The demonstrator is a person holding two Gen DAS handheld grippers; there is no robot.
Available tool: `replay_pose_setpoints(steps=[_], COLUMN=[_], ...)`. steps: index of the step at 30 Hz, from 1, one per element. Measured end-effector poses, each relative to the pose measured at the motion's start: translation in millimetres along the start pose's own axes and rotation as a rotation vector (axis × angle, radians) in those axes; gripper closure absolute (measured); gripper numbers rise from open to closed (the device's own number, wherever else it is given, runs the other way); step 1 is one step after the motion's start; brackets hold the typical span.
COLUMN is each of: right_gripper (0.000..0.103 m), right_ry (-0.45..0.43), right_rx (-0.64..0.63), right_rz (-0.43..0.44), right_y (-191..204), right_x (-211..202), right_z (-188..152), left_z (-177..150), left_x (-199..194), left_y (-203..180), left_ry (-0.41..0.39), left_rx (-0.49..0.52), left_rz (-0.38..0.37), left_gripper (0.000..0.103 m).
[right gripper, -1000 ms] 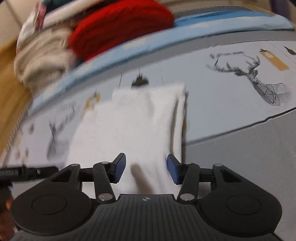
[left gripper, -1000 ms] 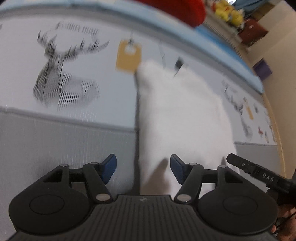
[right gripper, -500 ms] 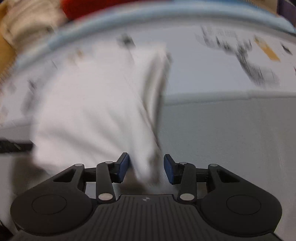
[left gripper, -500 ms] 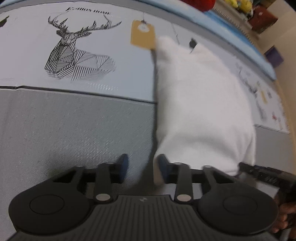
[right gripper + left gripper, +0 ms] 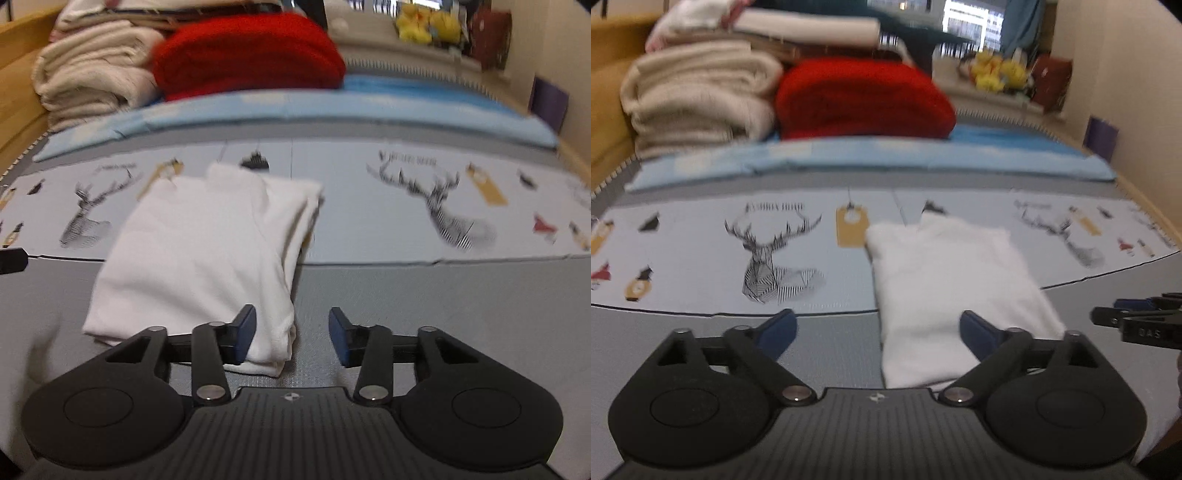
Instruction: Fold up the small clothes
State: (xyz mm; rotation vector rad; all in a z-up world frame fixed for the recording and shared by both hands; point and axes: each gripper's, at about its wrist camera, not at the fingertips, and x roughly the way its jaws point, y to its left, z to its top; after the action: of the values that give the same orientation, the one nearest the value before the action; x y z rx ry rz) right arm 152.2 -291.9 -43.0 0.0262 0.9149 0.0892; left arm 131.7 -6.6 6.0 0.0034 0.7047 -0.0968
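Jaws apart on both tongs: the left gripper [image 5: 877, 330] and right gripper [image 5: 291, 334] hover empty over the near corners of the white garment [image 5: 210, 254], which lies folded lengthwise on the grey mat [image 5: 443, 295]. Next, I judge, comes pinching the hem and carrying it toward the collar. Beyond sit deer-print sheets [image 5: 768, 254], a red blanket [image 5: 864, 99] and cream blankets [image 5: 698, 96].

Cream wall [image 5: 1126, 92] right; wooden bed frame [image 5: 605, 122] left; bright window [image 5: 971, 22], possibly curtained.
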Motion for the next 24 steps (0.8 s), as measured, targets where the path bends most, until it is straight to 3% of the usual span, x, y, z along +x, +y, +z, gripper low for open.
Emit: replay_pose_setpoints(steps=[9, 13, 17, 24], right_gripper=[0.042, 0.040, 0.039, 0.039], right_ry=[-0.192, -0.158, -0.103, -0.092], right_rx=[0.016, 0.094, 0.125, 0.092], right_rz=[-0.007, 0.002, 0.010, -0.024], right_y=[6.7, 7.5, 15.4, 26.2], right_x=[-91.3, -114.9, -118.3, -111.8], right_z=[-47.4, -70.2, -87.4, -92.4], left_z=[-51.9, -80.5, -101.1, -99.9], left_x=[-99.6, -115.6, -109.8, -89.3], left_y=[-31.9, -45.2, -48.1, -50.4], left_ry=[-0.132, -0.150, -0.077, -0.077], left_rx=[0.030, 0.041, -0.031, -0.001], left_rz=[0.020, 0.010, -0.046, 0.041], left_gripper=[0.000, 0.000, 0.000, 0.000])
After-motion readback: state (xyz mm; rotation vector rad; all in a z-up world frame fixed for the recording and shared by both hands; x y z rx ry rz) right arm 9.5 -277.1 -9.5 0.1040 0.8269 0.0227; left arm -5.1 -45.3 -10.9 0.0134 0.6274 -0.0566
